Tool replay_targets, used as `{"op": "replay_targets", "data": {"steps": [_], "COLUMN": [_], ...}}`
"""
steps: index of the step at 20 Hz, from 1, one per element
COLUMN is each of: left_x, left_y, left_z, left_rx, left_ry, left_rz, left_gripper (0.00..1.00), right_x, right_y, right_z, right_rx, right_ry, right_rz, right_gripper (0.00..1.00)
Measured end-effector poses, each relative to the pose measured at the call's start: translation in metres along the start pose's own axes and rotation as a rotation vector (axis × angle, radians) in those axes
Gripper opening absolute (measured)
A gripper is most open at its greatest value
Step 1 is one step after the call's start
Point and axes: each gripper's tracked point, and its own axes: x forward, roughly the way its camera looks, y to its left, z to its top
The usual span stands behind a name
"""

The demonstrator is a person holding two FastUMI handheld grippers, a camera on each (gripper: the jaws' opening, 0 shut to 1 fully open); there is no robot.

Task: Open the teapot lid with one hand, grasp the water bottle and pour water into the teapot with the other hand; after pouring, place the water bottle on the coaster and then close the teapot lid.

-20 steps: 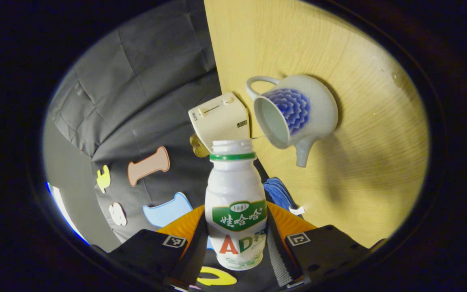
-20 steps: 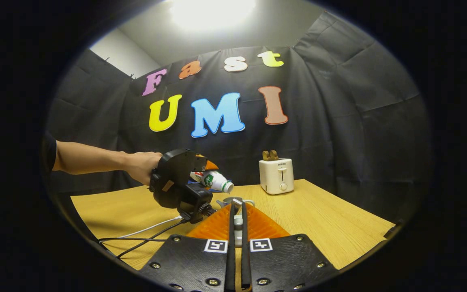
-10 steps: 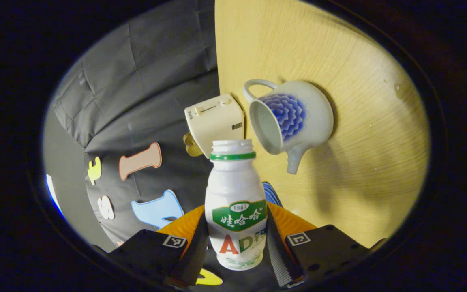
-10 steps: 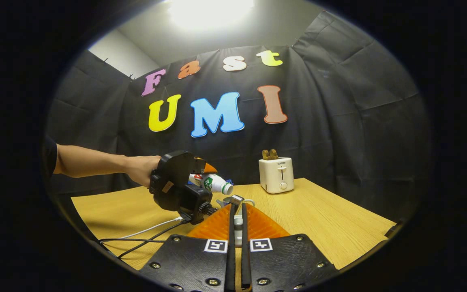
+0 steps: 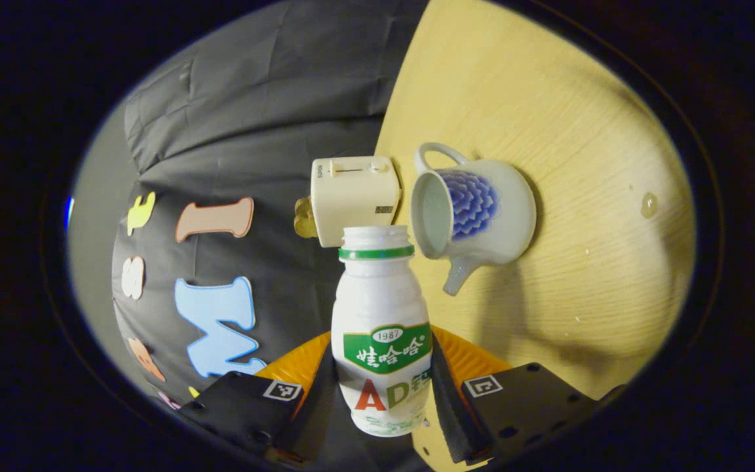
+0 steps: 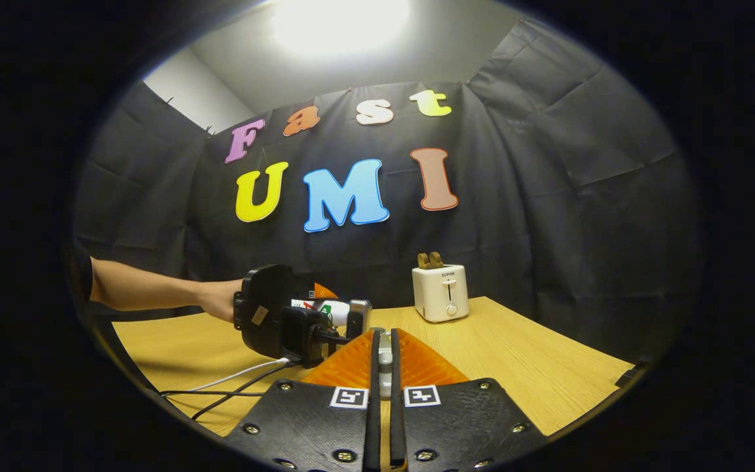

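In the left gripper view the white water bottle [image 5: 381,308], green-banded at the neck and uncapped, sits between the fingers of my left gripper [image 5: 383,367], which is shut on it. Its mouth lies just left of the open white teapot [image 5: 476,210] with a blue flower, which stands on the table without its lid. In the right gripper view a hand [image 6: 217,299] holds the left gripper [image 6: 279,321] with the bottle [image 6: 325,309] lying nearly level. My right gripper [image 6: 384,344] is shut on a small pale piece, seemingly the knob of the teapot lid [image 6: 385,359].
A cream toaster [image 5: 351,196] [image 6: 441,292] stands at the back of the wooden table [image 5: 548,98] [image 6: 515,354], close behind the teapot. A water drop [image 5: 647,204] lies on the table. Cables [image 6: 233,383] trail from the left gripper across the table's near left.
A thin stream ran from the bottle into the teapot a second ago; it has stopped. The left gripper has tipped the bottle back toward level and sunk lower. The right gripper stays shut.
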Motion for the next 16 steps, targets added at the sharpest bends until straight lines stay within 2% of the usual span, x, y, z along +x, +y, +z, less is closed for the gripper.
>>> {"op": "replay_targets", "data": {"steps": [4,8,13,15,16], "left_x": [-0.011,-0.03,-0.056,-0.065,-0.069], "left_y": [-0.008,0.0,0.032,0.036,0.041], "left_z": [-0.007,-0.009,-0.031,-0.057,-0.072], "left_rx": [-0.285,-0.585,-0.978,-1.125,-1.173], "left_ry": [-0.044,-0.114,-0.209,-0.206,-0.209], "left_rz": [-0.008,0.028,0.101,0.12,0.155], "left_gripper": [0.81,0.81,0.81,0.8,0.75], "right_x": [0.005,0.029,0.094,0.131,0.146], "right_y": [0.006,0.012,0.019,0.026,0.028], "right_z": [-0.001,-0.007,-0.022,-0.032,-0.04], "right_rx": [0.007,-0.011,-0.095,-0.124,-0.142], "right_ry": [0.018,0.053,0.121,0.171,0.199], "right_rz": [0.012,0.022,0.043,0.065,0.067], "right_gripper": [0.06,0.06,0.06,0.06,0.06]}}
